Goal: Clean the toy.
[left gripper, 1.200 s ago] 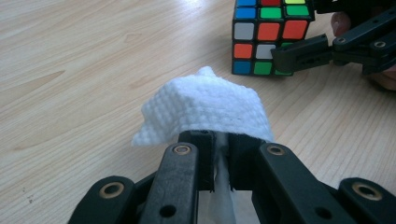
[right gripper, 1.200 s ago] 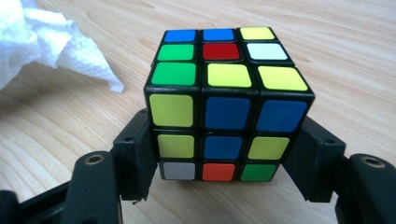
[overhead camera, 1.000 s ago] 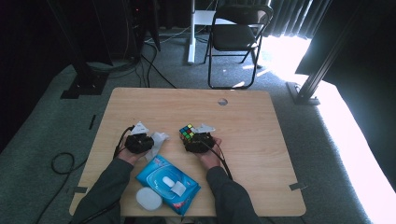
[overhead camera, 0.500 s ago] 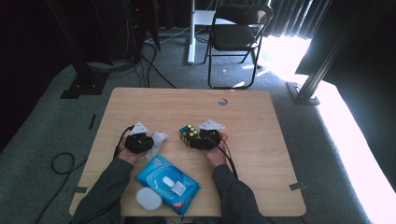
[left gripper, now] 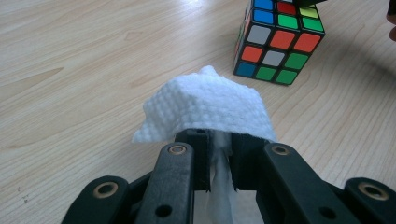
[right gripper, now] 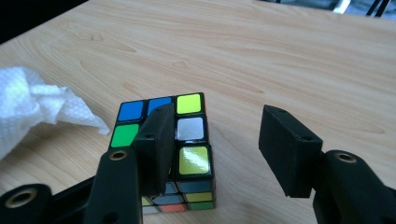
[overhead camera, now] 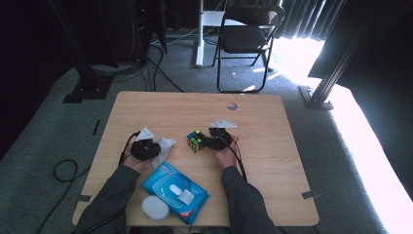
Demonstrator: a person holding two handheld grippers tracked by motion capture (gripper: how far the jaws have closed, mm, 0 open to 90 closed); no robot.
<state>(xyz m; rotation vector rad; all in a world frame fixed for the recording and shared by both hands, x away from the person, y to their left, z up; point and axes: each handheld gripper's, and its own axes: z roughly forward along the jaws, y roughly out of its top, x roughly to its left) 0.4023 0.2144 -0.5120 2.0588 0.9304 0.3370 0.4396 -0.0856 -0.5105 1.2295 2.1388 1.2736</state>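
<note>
- The left gripper [left gripper: 217,175] is pinching a white wipe [left gripper: 205,109] between its jaws, and the cloth is bunching up over the jaw tips and hanging just above the desk [left gripper: 70,70].
- In the high view this left gripper [overhead camera: 155,147] is sitting at the left of the desk [overhead camera: 282,161], with the wipe [overhead camera: 165,144] sticking out toward the middle.
- The puzzle cube [overhead camera: 195,140] is resting on the desk between the two grippers, near the middle, just beside the wipe and apart from it.
- The right gripper [right gripper: 224,149] is standing over the cube [right gripper: 187,140] with its jaws spread: they have just been closing, yet the cube is not between them. One jaw is lying over the cube's top face, and the other is hovering clear of the cube, over bare wood.
- In the high view the right gripper [overhead camera: 207,142] is pointing left at the cube.
- A blue pack of wipes [overhead camera: 174,186] is lying at the near edge, with a round white lid [overhead camera: 155,207] just beside it.
</note>
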